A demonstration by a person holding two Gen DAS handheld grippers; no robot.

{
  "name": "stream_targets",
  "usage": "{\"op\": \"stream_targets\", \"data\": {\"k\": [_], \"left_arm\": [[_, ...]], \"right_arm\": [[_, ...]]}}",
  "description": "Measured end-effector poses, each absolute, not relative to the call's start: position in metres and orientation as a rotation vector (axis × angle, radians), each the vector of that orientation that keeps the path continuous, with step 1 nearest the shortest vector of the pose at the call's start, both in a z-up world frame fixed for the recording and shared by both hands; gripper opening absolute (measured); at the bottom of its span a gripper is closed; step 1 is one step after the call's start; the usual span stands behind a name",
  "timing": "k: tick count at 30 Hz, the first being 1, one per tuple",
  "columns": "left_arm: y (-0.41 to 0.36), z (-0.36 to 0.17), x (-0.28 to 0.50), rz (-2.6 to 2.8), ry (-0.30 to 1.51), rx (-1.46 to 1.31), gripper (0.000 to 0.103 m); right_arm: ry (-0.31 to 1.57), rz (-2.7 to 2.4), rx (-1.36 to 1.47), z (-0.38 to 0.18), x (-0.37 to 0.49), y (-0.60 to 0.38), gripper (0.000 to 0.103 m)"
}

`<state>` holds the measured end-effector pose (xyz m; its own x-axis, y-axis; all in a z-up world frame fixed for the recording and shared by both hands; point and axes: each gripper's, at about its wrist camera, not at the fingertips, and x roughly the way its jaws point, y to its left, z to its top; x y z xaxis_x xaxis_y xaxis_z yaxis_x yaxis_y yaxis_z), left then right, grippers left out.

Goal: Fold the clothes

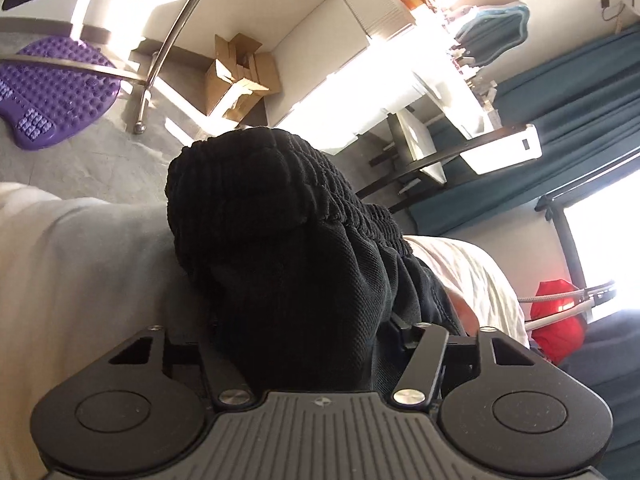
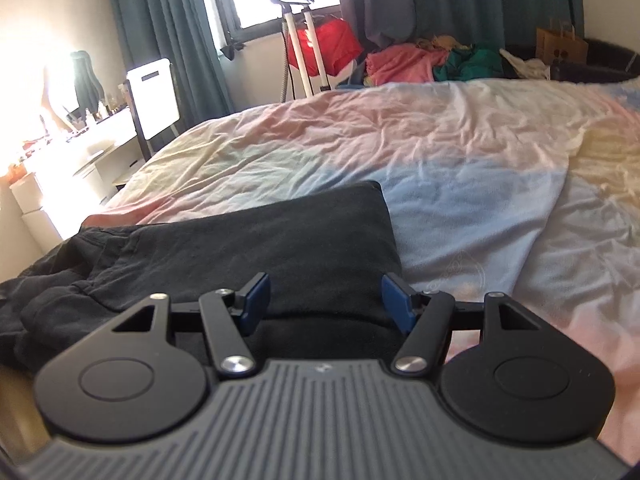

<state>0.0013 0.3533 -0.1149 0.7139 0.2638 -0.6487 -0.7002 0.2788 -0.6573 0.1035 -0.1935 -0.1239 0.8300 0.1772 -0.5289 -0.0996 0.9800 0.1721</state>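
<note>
Looks like we're mid-fold on a pair of black shorts lying on the bed, at its near left corner. The left gripper has the ribbed waistband bunched up between its jaws; the cloth hides the pads, so I can't tell for sure whether it's actually clamped or just sitting in there. The right gripper has its jaws open, blue pads standing either side of the flat folded edge of the shorts, not pinching it as far as I can see. My guess is the next move calls for both to close on their bits of cloth, then carry the waistband end over onto the flat half, keeping the edges lined up. Room-wise it's easy: the bed is wide open ahead and to the right, nothing but rumpled sheet. The left is tighter, since the shorts lie close to the mattress edge with a white desk just beyond, so I'd fold inward, away from that drop.
</note>
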Motion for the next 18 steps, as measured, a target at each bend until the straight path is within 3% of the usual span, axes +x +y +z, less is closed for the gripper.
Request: {"op": "stream_targets", "data": {"k": [3,6,18], "left_arm": [[0.344,-0.100,0.010,0.667,0.451,-0.990,0.032],[0.324,-0.080,0.017,0.656,0.423,-0.848,0.024],[0.128,0.038,0.067,0.498,0.132,-0.198,0.019]], "right_arm": [[0.619,0.139,0.084,-0.133,0.108,-0.188,0.064],[0.673,0.136,0.062,-0.149,0.114,-0.186,0.065],[0.609,0.067,0.226,-0.127,0.101,-0.224,0.063]]}}
